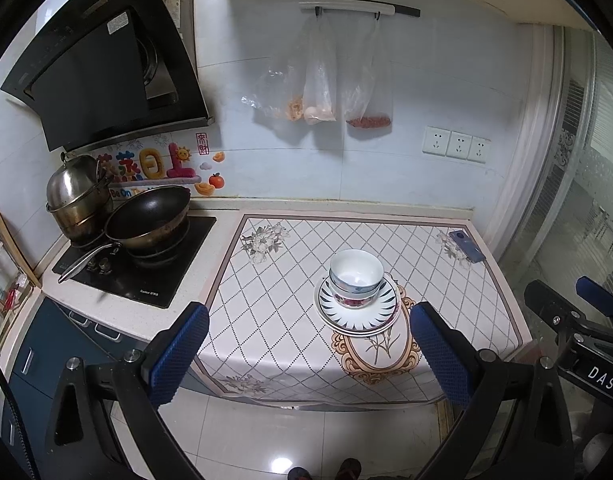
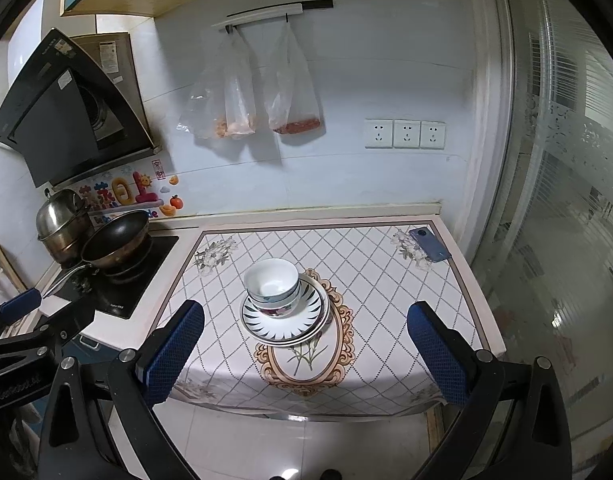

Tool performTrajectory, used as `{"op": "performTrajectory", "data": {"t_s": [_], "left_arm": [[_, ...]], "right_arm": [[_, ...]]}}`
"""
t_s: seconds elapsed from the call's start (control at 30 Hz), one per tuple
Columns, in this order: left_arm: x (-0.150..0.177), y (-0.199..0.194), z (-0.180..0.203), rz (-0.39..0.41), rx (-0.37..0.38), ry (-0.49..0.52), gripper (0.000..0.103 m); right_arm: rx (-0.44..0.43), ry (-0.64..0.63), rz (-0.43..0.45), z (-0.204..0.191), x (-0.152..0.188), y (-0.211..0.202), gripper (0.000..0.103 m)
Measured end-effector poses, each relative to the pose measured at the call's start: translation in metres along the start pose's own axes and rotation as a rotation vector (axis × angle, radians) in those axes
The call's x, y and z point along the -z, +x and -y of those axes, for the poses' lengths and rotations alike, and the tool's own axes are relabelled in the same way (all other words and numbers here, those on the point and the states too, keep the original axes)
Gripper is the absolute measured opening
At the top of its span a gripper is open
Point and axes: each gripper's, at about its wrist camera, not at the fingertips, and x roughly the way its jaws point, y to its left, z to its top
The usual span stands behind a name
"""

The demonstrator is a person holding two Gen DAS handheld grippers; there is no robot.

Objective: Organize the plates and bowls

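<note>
White bowls with blue and red patterns are nested and stand on stacked plates with dark petal marks, in the middle of the patterned counter mat. The same bowls and plates show in the right wrist view. My left gripper is open and empty, held back in front of the counter edge. My right gripper is open and empty, also back from the counter. The right gripper also shows in the left wrist view at the right edge.
A stove with a wok and a steel pot lies to the left. A blue phone lies at the mat's far right corner. Plastic bags hang on the wall. A glass door is on the right.
</note>
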Motion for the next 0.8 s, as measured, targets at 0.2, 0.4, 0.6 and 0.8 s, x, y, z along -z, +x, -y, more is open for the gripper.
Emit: {"op": "performTrajectory", "data": {"t_s": [0.2, 0.4, 0.6, 0.8], "left_arm": [[0.0, 0.002, -0.002, 0.0, 0.002, 0.0, 0.103], [-0.002, 0.005, -0.005, -0.005, 0.01, 0.006, 0.103], [-0.004, 0.011, -0.011, -0.015, 0.019, 0.011, 0.103], [-0.004, 0.013, -0.012, -0.01, 0.02, 0.018, 0.103]], "right_arm": [[0.005, 0.011, 0.0, 0.001, 0.0, 0.0, 0.103], [0.008, 0.012, 0.0, 0.001, 0.0, -0.001, 0.103], [0.01, 0.011, -0.013, 0.002, 0.003, 0.002, 0.103], [0.011, 0.012, -0.013, 0.005, 0.002, 0.003, 0.103]]}}
